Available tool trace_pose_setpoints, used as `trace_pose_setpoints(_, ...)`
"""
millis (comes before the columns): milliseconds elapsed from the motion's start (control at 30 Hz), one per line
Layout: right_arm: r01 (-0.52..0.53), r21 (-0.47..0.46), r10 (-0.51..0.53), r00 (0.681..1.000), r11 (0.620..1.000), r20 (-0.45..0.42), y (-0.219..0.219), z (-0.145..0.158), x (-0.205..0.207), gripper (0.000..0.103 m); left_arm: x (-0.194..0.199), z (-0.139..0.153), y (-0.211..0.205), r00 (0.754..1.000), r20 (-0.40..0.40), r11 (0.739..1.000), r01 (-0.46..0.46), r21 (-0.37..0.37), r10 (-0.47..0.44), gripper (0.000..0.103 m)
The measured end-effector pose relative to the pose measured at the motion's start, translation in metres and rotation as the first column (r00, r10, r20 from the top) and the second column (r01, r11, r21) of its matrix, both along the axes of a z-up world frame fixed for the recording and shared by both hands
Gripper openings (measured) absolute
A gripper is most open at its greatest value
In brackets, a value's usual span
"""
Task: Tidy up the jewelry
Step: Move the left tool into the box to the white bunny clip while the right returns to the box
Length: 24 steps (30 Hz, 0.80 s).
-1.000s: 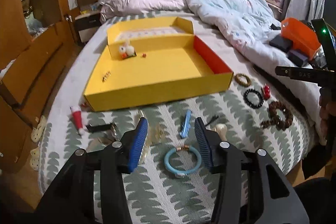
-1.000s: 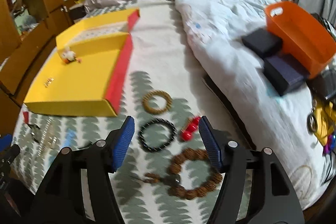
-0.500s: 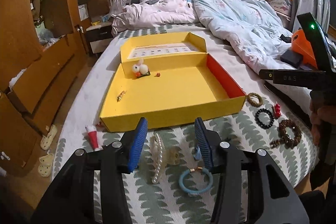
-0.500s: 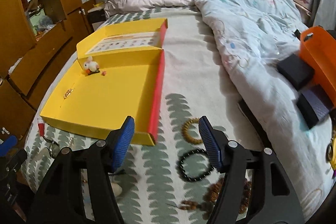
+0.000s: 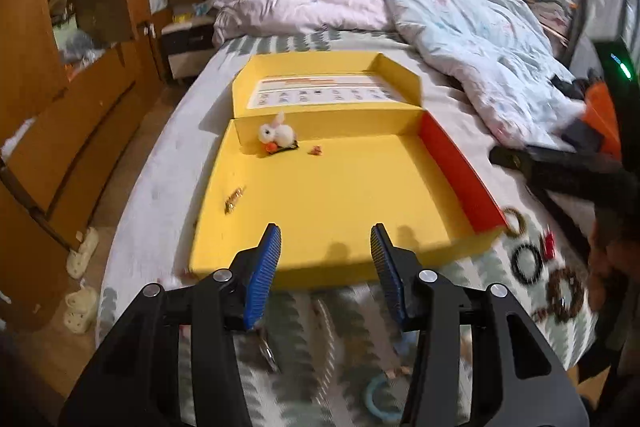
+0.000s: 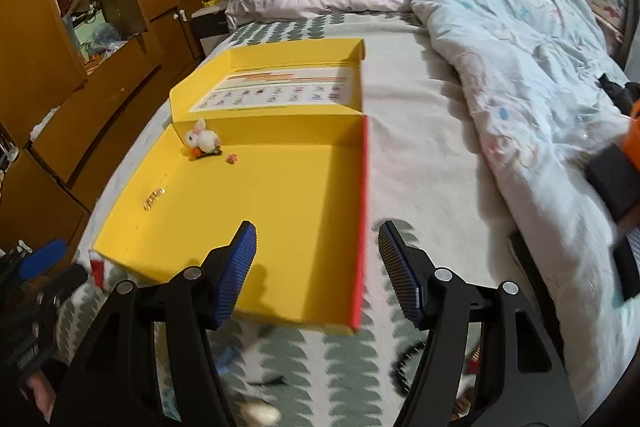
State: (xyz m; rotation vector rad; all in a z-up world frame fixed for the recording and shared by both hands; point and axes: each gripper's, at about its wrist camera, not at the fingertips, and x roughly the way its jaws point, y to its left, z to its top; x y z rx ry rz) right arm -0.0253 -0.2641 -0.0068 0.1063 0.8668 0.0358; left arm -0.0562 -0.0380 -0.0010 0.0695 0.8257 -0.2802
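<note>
On the bed, the yellow box point(image 5: 340, 195) lies open with a white bunny clip point(image 5: 276, 135) at its 11 o'clock corner and a small gold piece point(image 5: 235, 198) near 9 o'clock. The left gripper point(image 5: 325, 247) hovers over its 6 o'clock wall, jaws partly apart and holding nothing. At the box's 4 o'clock lie what look like bead bracelets point(image 5: 528, 263), blurred, while the right gripper point(image 6: 317, 247) hangs over the red side wall point(image 6: 362, 219), jaws wide and bare.
</note>
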Motion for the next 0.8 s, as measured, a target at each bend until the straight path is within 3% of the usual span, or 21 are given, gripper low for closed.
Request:
trace_pose_setpoints(333, -0.055, 0.045, 0.057, 0.997, 0.998, -0.05, 0.042, -0.015, 0.078, 0.066, 0.121, -0.006, 0.023, 0.992, -0.121, 0.998, -0.051, -0.046, 0.045, 0.048)
trace_pose_setpoints(800, -0.045, 0.046, 0.048, 0.996, 0.998, -0.071, 0.04, -0.04, 0.12, 0.066, 0.202, -0.065, -0.001, 0.971, -0.236, 0.999, -0.04, -0.004, 0.038, 0.048)
